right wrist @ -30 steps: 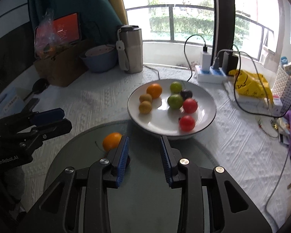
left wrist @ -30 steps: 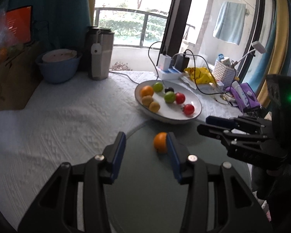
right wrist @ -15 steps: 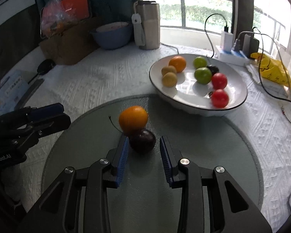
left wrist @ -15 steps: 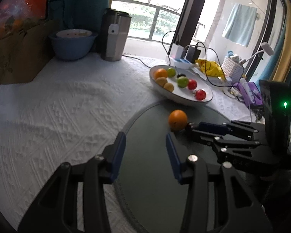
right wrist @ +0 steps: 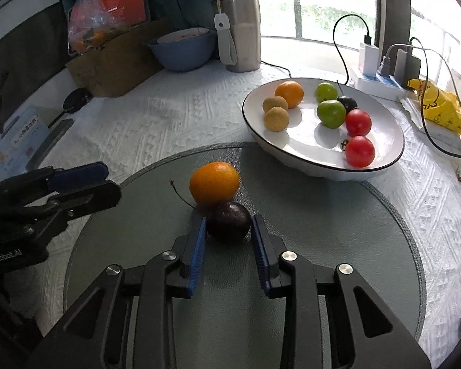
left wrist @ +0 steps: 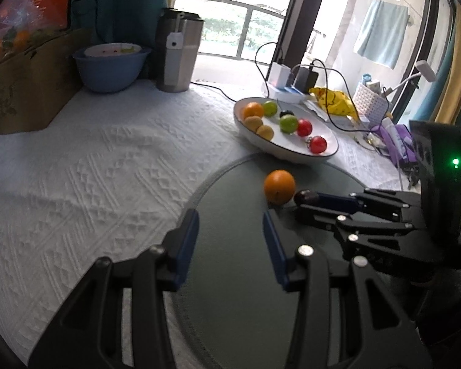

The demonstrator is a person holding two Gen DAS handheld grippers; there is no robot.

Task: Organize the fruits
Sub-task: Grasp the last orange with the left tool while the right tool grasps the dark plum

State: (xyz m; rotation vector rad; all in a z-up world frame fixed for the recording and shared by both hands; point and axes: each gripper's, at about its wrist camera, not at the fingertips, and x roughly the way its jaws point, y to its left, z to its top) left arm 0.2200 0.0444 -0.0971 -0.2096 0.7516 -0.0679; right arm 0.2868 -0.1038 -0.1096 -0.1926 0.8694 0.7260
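A dark plum (right wrist: 228,220) lies on the round grey mat (right wrist: 322,230) between the blue pads of my right gripper (right wrist: 228,224); both pads stand right against its sides. An orange (right wrist: 214,182) touches the plum just beyond it. A white plate (right wrist: 384,129) behind holds an orange, two brown fruits, two green fruits, a dark one and two red tomatoes. My left gripper (left wrist: 229,224) is open and empty over the mat's left part; the orange (left wrist: 279,186) and the right gripper (left wrist: 307,200) lie ahead to its right.
A steel tumbler (right wrist: 239,30), a blue bowl (right wrist: 183,50) and a cardboard box (right wrist: 116,64) stand at the back. A power strip with cables (right wrist: 381,80) and a yellow bag (right wrist: 439,107) lie right of the plate. A white textured cloth (left wrist: 92,169) covers the table.
My right gripper has moved forward so the plum now sits between its pads, and the jaws have narrowed onto it. My left gripper has drifted back and left, still open.
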